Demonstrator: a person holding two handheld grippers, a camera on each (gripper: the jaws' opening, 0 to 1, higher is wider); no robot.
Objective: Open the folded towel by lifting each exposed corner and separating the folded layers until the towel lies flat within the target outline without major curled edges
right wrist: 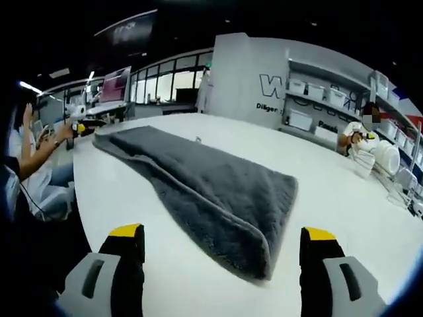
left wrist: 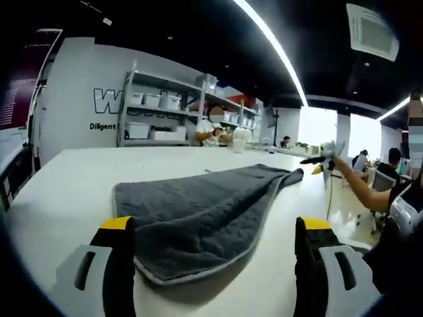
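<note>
Nearest to us in the left gripper view, our left gripper (left wrist: 215,264) has its yellow-tipped fingers (left wrist: 117,224) spread wide apart and holds nothing; the rounded near end of the folded towel (left wrist: 198,218) lies on the white bench (left wrist: 66,191) between and just beyond them. In the right gripper view our right gripper (right wrist: 221,264) is likewise wide open and empty, low over the bench, with the towel's doubled-over corner (right wrist: 261,261) just ahead, between the fingers and nearer the right one.

We judge the towel to be soft, thick and limp, a dark grey pile with a lighter stitched hem. It should be light, should drape rather than hold shape, and is not fragile. The layers may cling to one another, so we would pinch only the top layer at the hemmed edge near that exposed corner, and peel it back rather than drag it.

Both grippers look level and pointed forward along the bench from opposite ends of the towel. We cannot make out any target outline on the bench.

Farther off stand shelves (left wrist: 158,112) with white bins, and seated people.
</note>
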